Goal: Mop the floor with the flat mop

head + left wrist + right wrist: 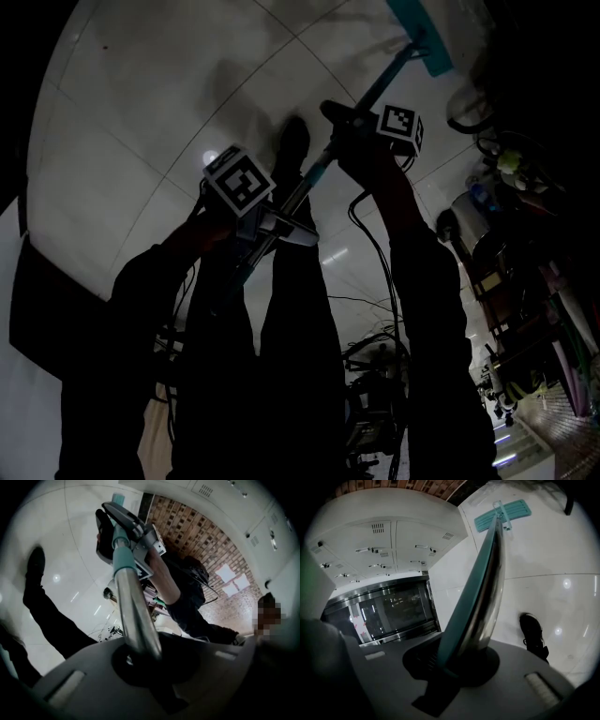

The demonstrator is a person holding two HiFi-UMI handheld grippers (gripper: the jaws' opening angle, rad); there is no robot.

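Two grippers, our left gripper (265, 223) and right gripper (359, 120), clamp tight on the flat mop handle (309, 178); we judge the smooth pole could twist, lifting the pad (424, 42) at one o'clock.

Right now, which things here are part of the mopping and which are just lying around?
For the job: flat mop head, mop handle, floor, left gripper and right gripper, both shut on the handle.
Lying about: cables, cluttered cart, lockers.
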